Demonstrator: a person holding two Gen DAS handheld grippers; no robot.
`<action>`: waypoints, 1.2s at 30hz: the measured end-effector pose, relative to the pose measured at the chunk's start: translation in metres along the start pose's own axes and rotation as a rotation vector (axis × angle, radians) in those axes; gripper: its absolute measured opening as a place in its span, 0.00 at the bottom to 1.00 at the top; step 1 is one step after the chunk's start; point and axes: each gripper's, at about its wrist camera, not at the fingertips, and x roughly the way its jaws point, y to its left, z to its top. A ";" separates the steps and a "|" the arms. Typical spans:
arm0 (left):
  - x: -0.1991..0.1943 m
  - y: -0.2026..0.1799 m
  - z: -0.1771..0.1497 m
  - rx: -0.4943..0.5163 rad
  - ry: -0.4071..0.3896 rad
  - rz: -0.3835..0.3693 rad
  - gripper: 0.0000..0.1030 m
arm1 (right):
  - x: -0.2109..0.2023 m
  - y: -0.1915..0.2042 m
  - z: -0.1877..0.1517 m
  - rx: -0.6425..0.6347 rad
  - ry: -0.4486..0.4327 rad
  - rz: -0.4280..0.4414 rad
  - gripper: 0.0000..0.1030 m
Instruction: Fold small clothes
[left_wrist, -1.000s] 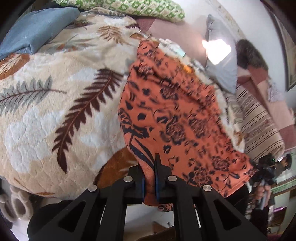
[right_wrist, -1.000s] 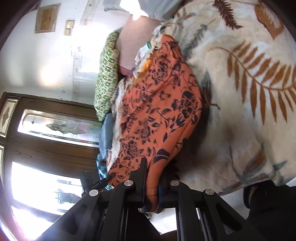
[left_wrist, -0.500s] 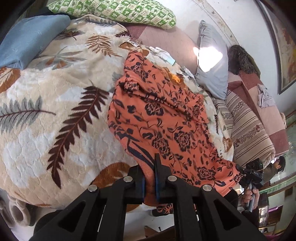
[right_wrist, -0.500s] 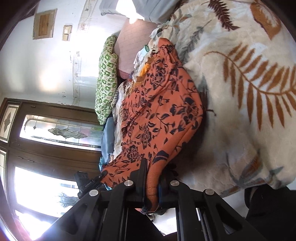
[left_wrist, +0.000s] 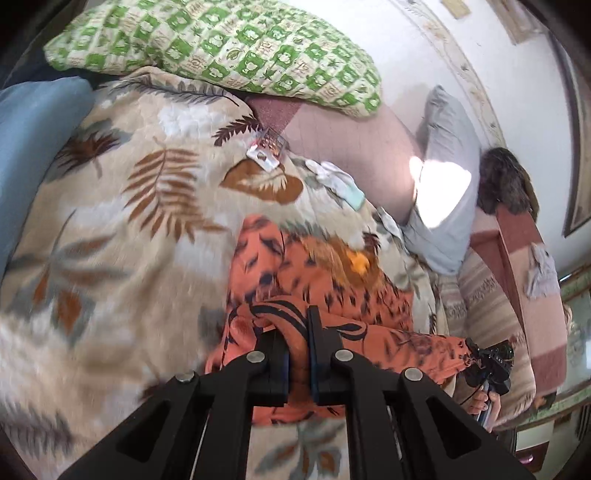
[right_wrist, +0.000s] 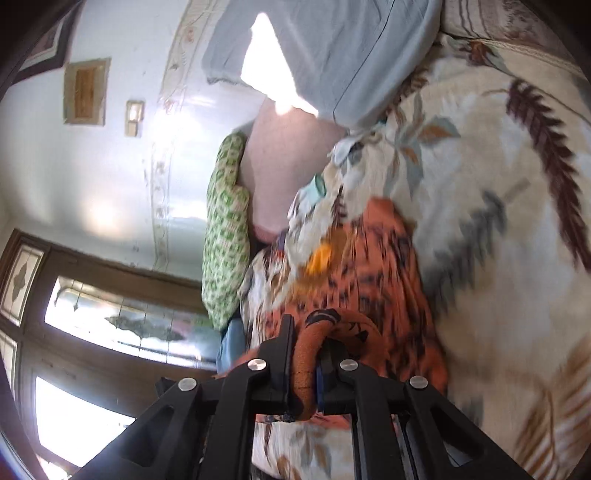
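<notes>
The garment (left_wrist: 332, 295) lies on the blanket (left_wrist: 110, 221). From it, one pillow (left_wrist: 221, 40) sits at eleven o'clock and another pillow (left_wrist: 447, 184) at two. A card (left_wrist: 264, 157) lies at twelve.

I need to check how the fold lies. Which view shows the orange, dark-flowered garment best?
The left wrist view: the orange, dark-flowered garment spreads wide across the leaf-print blanket. The right wrist view shows it narrower, bunched and blurred.

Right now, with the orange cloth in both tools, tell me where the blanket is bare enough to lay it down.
The widest bare stretch of the leaf-print blanket lies left of the orange cloth, bordered by the blue pillow and green pillow. Toward the grey pillow it is crowded: a small packet and pale small clothes lie there.
</notes>
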 end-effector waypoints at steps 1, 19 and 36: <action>0.015 0.001 0.015 -0.006 0.009 0.015 0.08 | 0.015 -0.002 0.017 0.004 -0.007 -0.017 0.09; 0.062 0.043 0.041 -0.145 -0.144 0.113 0.40 | 0.072 -0.105 0.104 0.219 -0.216 -0.064 0.35; 0.108 -0.031 -0.106 0.130 -0.176 0.294 0.62 | 0.210 0.058 -0.073 -0.554 0.191 -0.510 0.71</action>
